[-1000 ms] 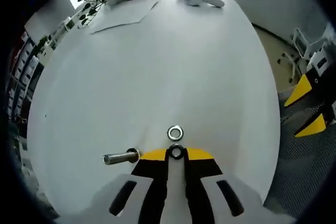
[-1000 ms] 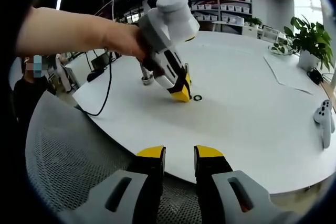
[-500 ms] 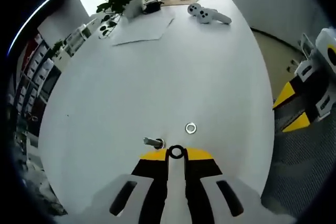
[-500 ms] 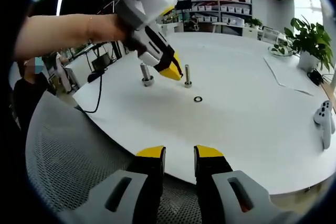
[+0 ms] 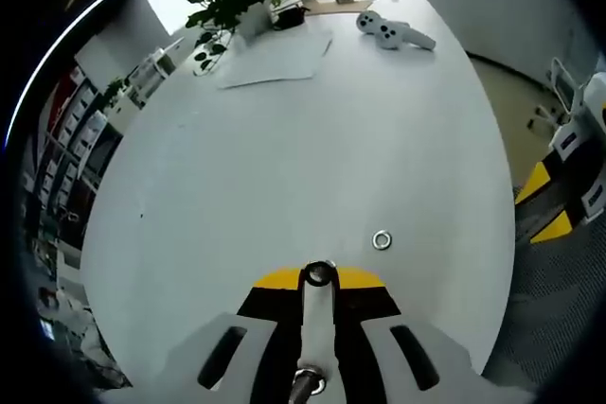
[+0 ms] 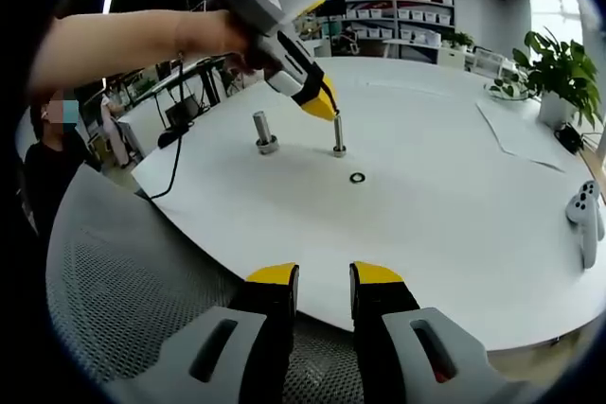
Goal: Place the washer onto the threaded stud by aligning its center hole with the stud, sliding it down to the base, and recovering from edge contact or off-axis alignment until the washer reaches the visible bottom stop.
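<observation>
Worktop (image 6: 454,234): white, oval, carrying everything you need for this step. Left tool (image 6: 322,109): held in your hand over the far-left part of the worktop, nose down, its yellow tips right at the top of the slimmer stud; in the left gripper view its jaws (image 5: 317,279) are clamped on a washer (image 5: 318,273), which sits edge-gripped at the tips. Right tool (image 6: 324,286): parked near you off the worktop edge, jaws parted with nothing between them. Threaded stud (image 6: 338,134): upright on its base, with a thicker post (image 6: 262,131) just to its left; in the left gripper view a metal stud end (image 5: 309,383) shows low between the jaws, so you look nearly down the axis. Spare washer (image 6: 357,178): lying flat, near and slightly right of the stud. Handling note: you appear to be at the alignment stage, washer not yet threaded. Level the washer so its face is square to the stud, centre the hole over the tip, then lower straight. If an edge catches, lift slightly, re-centre and try again rather than pushing; let go only once it can drop to the base.
</observation>
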Action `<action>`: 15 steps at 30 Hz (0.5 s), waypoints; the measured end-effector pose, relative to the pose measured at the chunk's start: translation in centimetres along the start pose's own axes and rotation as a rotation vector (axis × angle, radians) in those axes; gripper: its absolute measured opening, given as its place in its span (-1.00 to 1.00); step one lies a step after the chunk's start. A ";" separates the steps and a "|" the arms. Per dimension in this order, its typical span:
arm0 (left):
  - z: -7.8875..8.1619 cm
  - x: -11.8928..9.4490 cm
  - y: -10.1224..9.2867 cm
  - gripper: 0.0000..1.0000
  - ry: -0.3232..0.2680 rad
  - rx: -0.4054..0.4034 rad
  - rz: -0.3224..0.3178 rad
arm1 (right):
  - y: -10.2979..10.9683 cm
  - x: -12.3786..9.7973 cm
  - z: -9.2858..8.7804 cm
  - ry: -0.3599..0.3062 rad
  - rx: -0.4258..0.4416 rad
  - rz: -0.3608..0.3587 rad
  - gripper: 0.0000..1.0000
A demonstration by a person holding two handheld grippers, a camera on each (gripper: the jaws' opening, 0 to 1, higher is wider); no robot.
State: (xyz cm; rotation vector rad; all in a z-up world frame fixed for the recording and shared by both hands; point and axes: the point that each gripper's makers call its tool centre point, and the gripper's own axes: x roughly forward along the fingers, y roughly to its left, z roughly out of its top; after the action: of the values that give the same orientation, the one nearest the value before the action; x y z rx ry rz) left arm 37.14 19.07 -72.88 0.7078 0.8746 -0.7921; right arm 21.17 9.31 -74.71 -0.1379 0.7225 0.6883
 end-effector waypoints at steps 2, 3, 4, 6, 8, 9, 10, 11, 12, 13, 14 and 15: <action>0.1 0.2 0.0 -0.83 0.002 -0.005 -0.006 | 0.0 0.0 0.0 0.000 0.000 0.000 -0.51; 0.2 0.3 -0.1 -0.83 0.004 -0.004 -0.007 | 0.0 0.0 0.0 -0.001 0.000 0.000 -0.51; 0.2 0.4 0.0 -0.83 0.005 -0.001 -0.007 | 0.0 0.0 0.0 -0.001 0.001 0.000 -0.51; 0.2 0.6 -0.1 -0.83 0.011 0.004 -0.013 | 0.0 0.0 0.0 -0.002 0.002 -0.001 -0.51; 0.2 0.8 0.0 -0.83 0.018 0.003 -0.017 | 0.0 0.0 0.0 -0.002 0.002 -0.002 -0.51; 0.2 0.8 0.0 -0.83 0.018 -0.003 -0.021 | 0.0 0.0 0.0 -0.001 0.003 -0.002 -0.51; 0.4 0.9 0.1 -0.83 0.010 -0.010 -0.023 | 0.0 0.0 0.0 -0.002 0.003 -0.002 -0.51; 0.5 1.1 0.1 -0.83 0.013 -0.016 -0.027 | 0.0 0.0 0.0 -0.003 0.003 -0.002 -0.51; 0.5 1.1 0.2 -0.83 0.013 -0.015 -0.028 | 0.0 0.0 0.0 -0.004 0.003 -0.003 -0.51; 0.6 1.1 0.2 -0.84 0.017 -0.015 -0.029 | 0.0 0.0 0.0 -0.002 0.002 -0.002 -0.51; 0.6 1.1 0.3 -0.84 0.022 -0.012 -0.030 | 0.0 0.0 0.0 -0.002 0.002 -0.001 -0.51; 0.5 1.1 0.3 -0.84 0.027 -0.006 -0.028 | 0.0 0.0 0.0 -0.002 0.002 -0.001 -0.51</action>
State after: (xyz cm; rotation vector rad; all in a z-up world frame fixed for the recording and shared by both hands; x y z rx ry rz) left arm 38.04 18.52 -73.52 0.7036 0.9128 -0.8060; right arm 21.16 9.30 -74.67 -0.1356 0.7209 0.6869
